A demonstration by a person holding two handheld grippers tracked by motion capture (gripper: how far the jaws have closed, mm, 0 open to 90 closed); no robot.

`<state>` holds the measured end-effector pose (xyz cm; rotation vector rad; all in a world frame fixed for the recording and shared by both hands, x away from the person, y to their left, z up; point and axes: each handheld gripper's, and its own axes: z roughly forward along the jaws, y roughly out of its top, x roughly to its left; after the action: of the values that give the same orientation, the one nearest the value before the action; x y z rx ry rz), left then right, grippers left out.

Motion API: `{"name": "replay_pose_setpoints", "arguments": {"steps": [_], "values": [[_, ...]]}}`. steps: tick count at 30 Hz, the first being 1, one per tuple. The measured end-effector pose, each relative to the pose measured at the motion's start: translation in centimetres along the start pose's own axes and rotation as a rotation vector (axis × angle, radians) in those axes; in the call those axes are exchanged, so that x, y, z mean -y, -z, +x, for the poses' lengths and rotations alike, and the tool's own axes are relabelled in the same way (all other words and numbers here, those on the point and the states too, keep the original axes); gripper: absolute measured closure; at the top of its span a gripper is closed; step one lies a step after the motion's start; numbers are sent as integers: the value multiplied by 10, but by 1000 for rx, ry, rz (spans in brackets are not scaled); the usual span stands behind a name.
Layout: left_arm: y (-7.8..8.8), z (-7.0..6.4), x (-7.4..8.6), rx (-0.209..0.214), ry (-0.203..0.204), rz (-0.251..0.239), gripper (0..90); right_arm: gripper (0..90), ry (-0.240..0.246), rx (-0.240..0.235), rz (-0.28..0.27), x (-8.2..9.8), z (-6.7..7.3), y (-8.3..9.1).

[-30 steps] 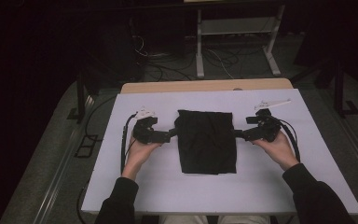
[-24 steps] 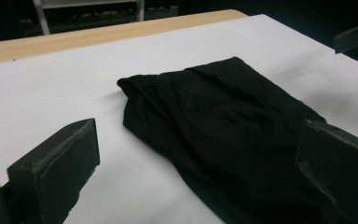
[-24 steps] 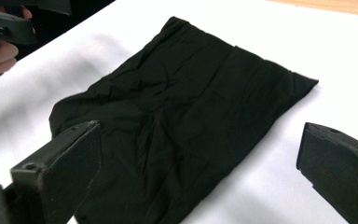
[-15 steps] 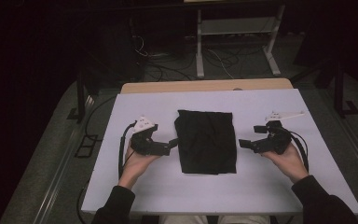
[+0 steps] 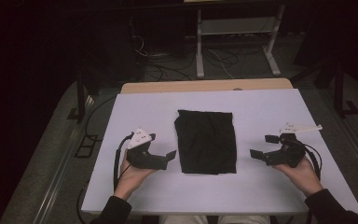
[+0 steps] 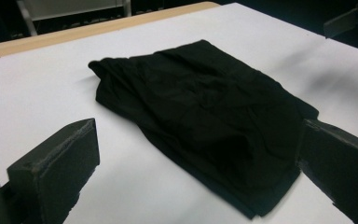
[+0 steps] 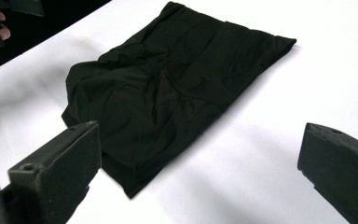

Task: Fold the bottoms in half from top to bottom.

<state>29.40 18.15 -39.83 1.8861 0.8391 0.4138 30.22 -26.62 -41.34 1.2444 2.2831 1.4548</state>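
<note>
Left gripper [image 5: 168, 159] at lower left of the high view with jaws wide apart and holding nothing, folded black cloth [image 5: 207, 141] flat in the centre on the white table [image 5: 261, 112], right gripper [image 5: 260, 147] at lower right, jaws also spread, empty.

Lab: white table [image 5: 261, 186], floor cables [image 5: 223, 63], metal stand [image 5: 235, 32].
</note>
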Motion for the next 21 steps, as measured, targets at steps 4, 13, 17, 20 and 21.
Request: {"name": "replay_pose_setpoints", "arguments": {"steps": [4, 13, 17, 20, 21], "values": [[4, -4, 9, 9, 2, 8, 0, 0, 8, 1, -4, 9, 2, 6], [13, -11, 25, 19, 5, 3, 0, 0, 3, 16, 1, 31, 4, 15], [17, -13, 30, 20, 3, -6, 0, 0, 4, 21, 7, 40, 4, 15], [18, -12, 35, 25, 4, -4, 0, 0, 11, 22, 22, 46, 5, 14], [18, -12, 36, 23, 5, -3, 0, 0, 15, 21, 25, 47, 5, 14]]}}
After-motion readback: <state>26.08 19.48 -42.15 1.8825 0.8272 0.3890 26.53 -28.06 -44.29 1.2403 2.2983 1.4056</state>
